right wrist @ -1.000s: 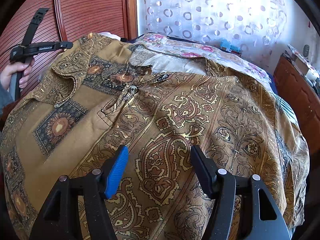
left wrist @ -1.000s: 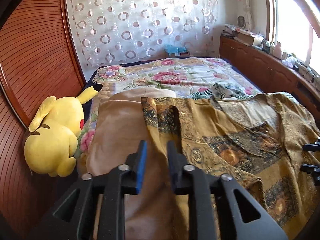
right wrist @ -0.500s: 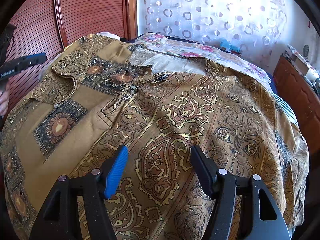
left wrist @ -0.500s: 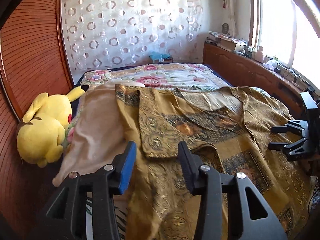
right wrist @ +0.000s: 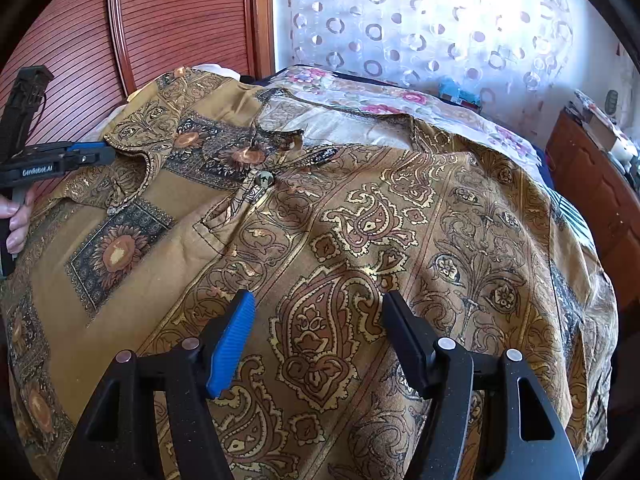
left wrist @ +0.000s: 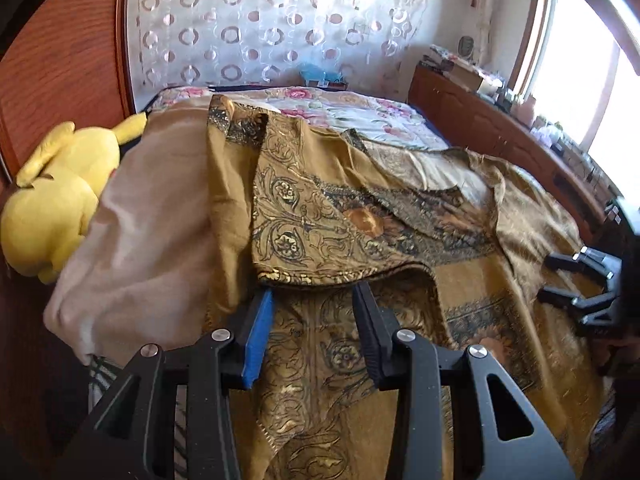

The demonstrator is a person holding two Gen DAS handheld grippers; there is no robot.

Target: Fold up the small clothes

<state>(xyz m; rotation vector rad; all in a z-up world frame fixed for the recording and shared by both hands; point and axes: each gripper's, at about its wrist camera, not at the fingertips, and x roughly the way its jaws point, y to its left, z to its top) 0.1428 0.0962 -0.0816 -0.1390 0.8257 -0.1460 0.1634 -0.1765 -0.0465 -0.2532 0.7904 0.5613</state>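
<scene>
A: What has shifted since a second ago?

B: The left gripper (left wrist: 312,300) has dropped lower and swung in toward the folded-over sleeve (left wrist: 320,232) of the shirt (left wrist: 472,280). Earlier it hung over the beige blanket (left wrist: 152,232) beside the cloth; now its tips sit at the sleeve's near hem. Its jaws have just been opening, and nothing is pinched between them. They stand partly apart, with the patterned fabric lying under the gap.

A: And the shirt itself?

B: It has not moved. It lies spread across the near half of the bed (right wrist: 400,100), a gold paisley garment with its collar toward the far side and a button (right wrist: 264,179) at the neck. The left sleeve is turned inward over the chest.

A: The other hand?

B: The right gripper (right wrist: 320,332) hovers where it was, jaws wide apart over the paisley print, holding nothing. From its camera the left gripper shows at the far left edge, with the person's fingers (right wrist: 18,220) wrapped on the handle.

A: Around the bed?

B: A yellow plush toy (left wrist: 60,200) rests at the left against the red wooden panel (left wrist: 60,60). A curtain with ring patterns (left wrist: 272,28) hangs at the far side, and a wooden cabinet (left wrist: 500,136) runs along the right under the window (left wrist: 580,72).
</scene>
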